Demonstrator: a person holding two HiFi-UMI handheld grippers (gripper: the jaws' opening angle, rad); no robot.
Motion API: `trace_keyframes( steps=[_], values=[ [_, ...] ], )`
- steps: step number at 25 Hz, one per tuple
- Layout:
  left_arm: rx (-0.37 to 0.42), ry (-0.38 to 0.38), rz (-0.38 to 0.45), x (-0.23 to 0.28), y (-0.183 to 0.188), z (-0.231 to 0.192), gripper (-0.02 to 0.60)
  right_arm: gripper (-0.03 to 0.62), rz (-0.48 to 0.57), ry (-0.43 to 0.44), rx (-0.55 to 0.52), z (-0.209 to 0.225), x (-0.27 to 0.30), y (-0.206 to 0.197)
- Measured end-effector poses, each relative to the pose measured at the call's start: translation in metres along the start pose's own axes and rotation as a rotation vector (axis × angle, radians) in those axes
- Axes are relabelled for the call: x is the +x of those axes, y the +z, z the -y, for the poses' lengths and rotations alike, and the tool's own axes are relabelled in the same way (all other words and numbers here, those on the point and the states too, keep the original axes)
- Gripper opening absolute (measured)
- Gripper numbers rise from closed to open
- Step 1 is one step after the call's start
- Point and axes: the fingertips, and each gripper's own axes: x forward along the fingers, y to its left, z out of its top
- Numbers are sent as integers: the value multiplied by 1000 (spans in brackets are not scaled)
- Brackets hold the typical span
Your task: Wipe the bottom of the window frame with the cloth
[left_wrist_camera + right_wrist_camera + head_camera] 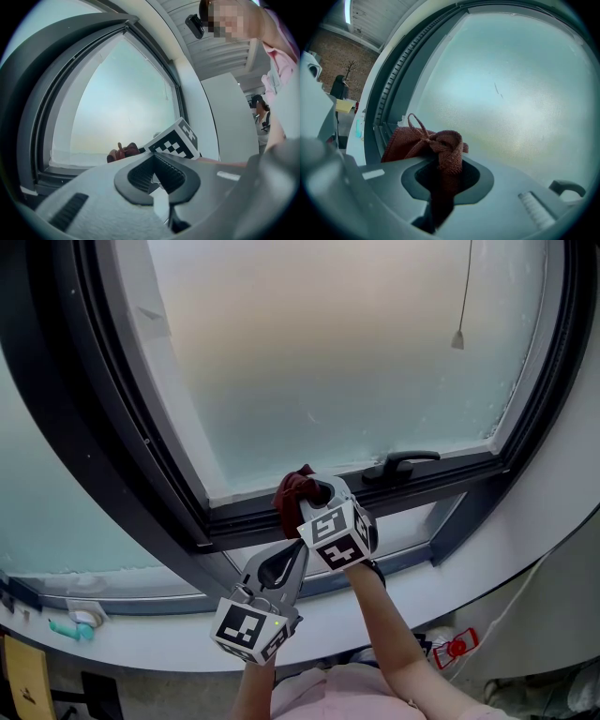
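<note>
Frosted glass [356, 352] fills the dark window frame [141, 456]. The right gripper [315, 491] clamps the bunched red cloth [289, 495] at the frame's bottom rail, and the cloth trails left along the rail. The left gripper [296, 551] sits just below, its jaws together and empty.

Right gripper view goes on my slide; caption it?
Right tongs shut on a dark red cloth before the frosted window pane.

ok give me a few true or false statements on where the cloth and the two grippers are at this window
1. The right gripper is shut on the dark red cloth. True.
2. The cloth is up at the top of the window. False: it is down at the bottom frame.
3. The left gripper holds a second cloth. False: its jaws are together on nothing.
4. A window handle sits on the bottom frame, to the right of the cloth in the head view. True.
</note>
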Motion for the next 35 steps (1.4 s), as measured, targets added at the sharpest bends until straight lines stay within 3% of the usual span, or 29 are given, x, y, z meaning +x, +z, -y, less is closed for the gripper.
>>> trace_keyframes(
  steps=[35],
  values=[
    [-42, -65, 38, 25, 4, 12, 2, 58, -29, -12, 44, 28, -7, -14]
  ],
)
